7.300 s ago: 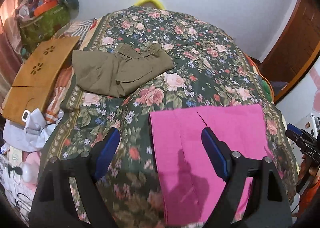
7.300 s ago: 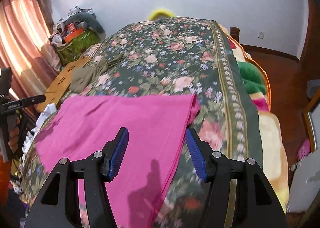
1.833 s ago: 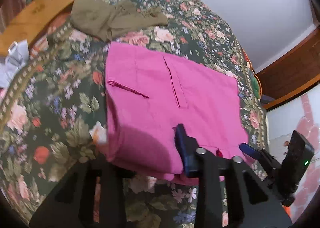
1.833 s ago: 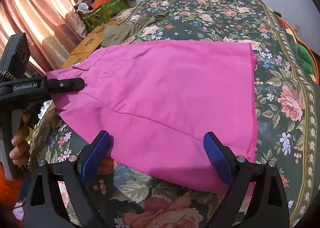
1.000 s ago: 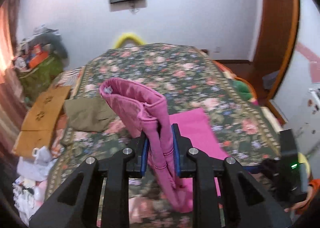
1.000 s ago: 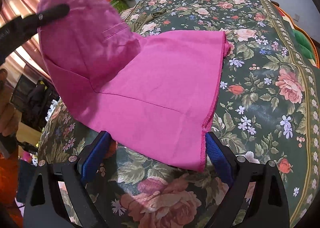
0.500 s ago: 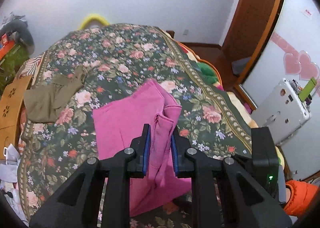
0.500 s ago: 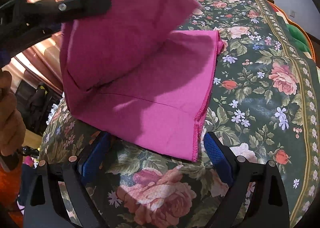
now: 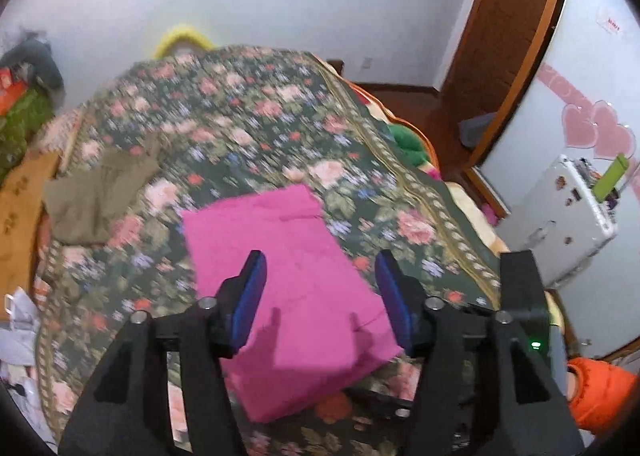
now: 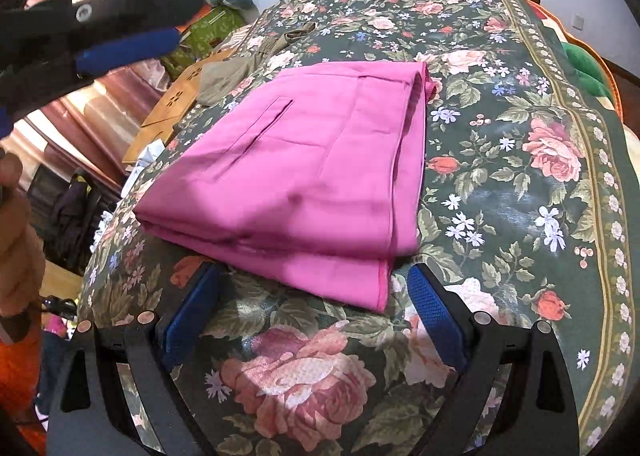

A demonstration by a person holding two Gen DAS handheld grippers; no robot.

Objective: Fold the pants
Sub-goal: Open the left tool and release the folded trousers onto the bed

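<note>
Left wrist view: the left claw (image 9: 320,288) hangs above the bed (image 9: 256,104) with its jaws spread wide and nothing between them. Beneath it the pink pants (image 9: 292,288) lie as a compact folded packet on the floral bedspread, close to the bed's near edge. The packet is longer than wide here, its long axis running from the near edge up toward the head of the bed and leaning slightly left. A second, olive garment (image 9: 96,196) sits well apart, by the bed's left edge. The picture is blurred, so seams cannot be read.

Right wrist view: the right claw (image 10: 312,308) is also released, jaws apart, low over the bedspread just short of the packet's nearest edge and touching no cloth. The pink pants (image 10: 304,172) show stacked layers along the near and right-hand sides; a slit pocket faces up on the top layer. The left claw (image 10: 128,40) appears at the upper left, clear of the cloth.

By my reading, the fold itself looks laid down and both claws are free. What remains would be a check that the layered edges line up, perhaps a light smoothing of the top layer, or one more fold across the long axis if a smaller packet is wanted.
</note>
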